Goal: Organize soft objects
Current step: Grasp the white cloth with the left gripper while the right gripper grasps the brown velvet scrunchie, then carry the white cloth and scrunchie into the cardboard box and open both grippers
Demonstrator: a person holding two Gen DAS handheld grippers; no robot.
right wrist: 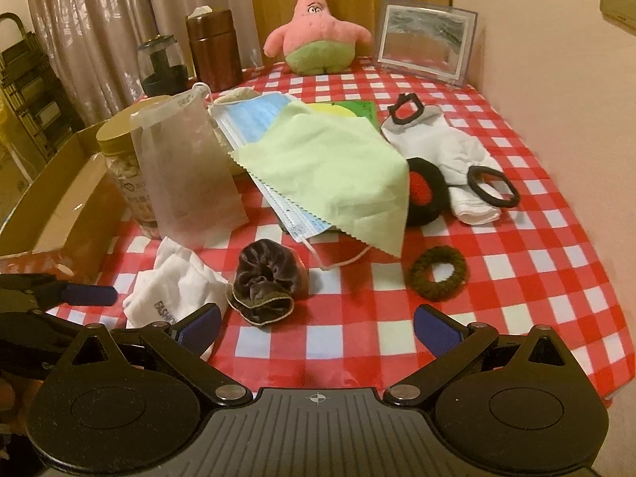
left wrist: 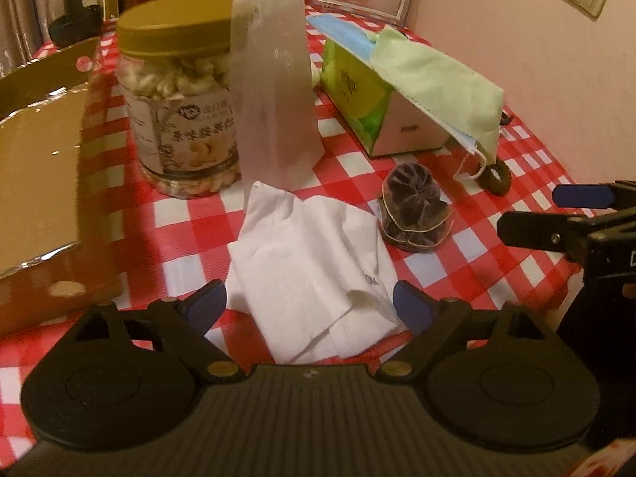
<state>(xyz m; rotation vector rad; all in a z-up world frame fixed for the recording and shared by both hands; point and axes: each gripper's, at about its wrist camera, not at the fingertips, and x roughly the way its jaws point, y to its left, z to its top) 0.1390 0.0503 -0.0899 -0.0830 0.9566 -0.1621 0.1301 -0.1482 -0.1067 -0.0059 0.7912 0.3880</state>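
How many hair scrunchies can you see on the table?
2: a dark velvet scrunchie near the white cloth, and an olive scrunchie further right. More may hide under cloths.

Left wrist cam: low, close over white cloth [left wrist: 306, 262], facing jar [left wrist: 179, 111]. Right wrist cam: higher, further back, facing plush [right wrist: 316, 31]. Both views share brown scrunchie [right wrist: 264, 282], checkered table [right wrist: 497, 278].

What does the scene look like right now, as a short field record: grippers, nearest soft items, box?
left gripper: open, fingers either side of the white sock
right gripper: open, empty, above the checked tablecloth
dark scrunchie: on the cloth, beside the sock
green hair tie: lying free, right of the scrunchie
cardboard box: open, at the table's left edge
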